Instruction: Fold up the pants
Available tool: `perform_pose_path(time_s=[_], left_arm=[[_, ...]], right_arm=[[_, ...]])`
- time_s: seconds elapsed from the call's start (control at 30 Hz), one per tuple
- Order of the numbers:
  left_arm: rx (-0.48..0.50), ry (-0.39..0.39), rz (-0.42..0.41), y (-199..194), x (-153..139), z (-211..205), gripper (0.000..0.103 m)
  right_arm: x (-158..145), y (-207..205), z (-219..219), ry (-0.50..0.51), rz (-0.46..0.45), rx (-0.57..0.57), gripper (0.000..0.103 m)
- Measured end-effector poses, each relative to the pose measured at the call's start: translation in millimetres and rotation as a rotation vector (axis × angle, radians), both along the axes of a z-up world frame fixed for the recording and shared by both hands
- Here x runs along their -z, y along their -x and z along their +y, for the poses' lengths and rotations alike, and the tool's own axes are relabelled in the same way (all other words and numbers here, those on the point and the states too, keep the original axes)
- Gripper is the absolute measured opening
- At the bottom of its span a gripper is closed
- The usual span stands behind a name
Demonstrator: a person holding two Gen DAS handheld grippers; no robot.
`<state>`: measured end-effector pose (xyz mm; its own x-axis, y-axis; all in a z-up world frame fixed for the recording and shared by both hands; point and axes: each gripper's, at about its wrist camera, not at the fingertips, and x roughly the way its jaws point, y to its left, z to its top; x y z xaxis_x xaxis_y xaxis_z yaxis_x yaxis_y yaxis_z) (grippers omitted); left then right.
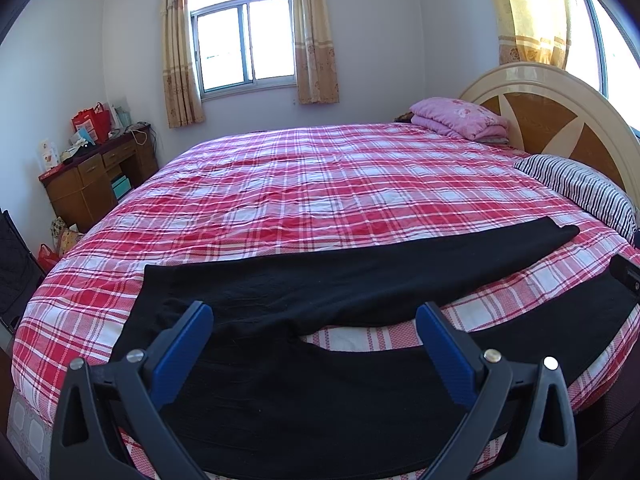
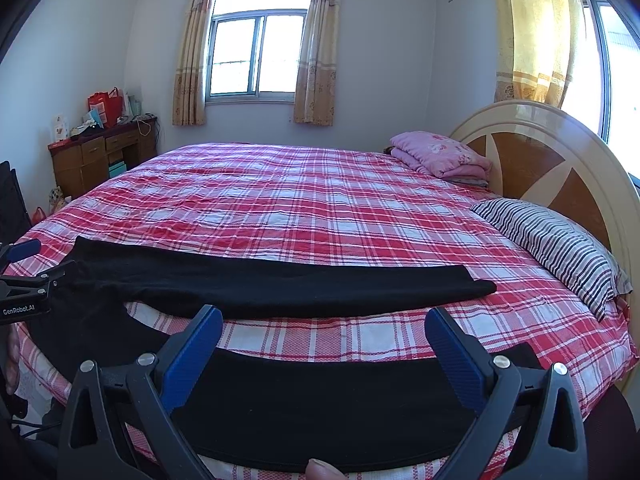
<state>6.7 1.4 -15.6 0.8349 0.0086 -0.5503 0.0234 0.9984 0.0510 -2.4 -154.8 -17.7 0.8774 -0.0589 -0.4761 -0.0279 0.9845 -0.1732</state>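
Black pants (image 1: 320,280) lie spread flat on the near part of the bed, legs apart and running to the right. The far leg ends near the striped pillow; the near leg (image 2: 320,396) lies along the bed's front edge. My left gripper (image 1: 316,316) is open, hovering over the waist and crotch end, holding nothing. My right gripper (image 2: 324,320) is open above the near leg, holding nothing. The left gripper shows at the left edge of the right wrist view (image 2: 24,276). The right gripper's tip shows at the right edge of the left wrist view (image 1: 626,276).
The bed has a red plaid cover (image 1: 320,184). A striped pillow (image 2: 560,248) and a folded pink blanket (image 2: 440,154) lie by the headboard (image 2: 560,160) on the right. A wooden desk (image 1: 96,176) with clutter stands far left. A fingertip (image 2: 320,470) shows at the bottom.
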Motion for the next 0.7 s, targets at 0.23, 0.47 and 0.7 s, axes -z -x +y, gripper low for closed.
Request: perform_pose_path(time_s=[0.23,0.47,0.7], left_arm=[[-0.002,0.001,0.002,-1,2,0,0.103],[0.002,-0.021,0.012,-8,9,1,0.103],[-0.086,-0.102,0.079,-79,28,70,0.103]], right_arm=[[1,-1,0,0.003,0.004,0.000,0.102],[3,-5,-2,-0.014,0.013,-0.023,0.102],[21,-26,-22,-0.063,0.057,-0.058,0.102]])
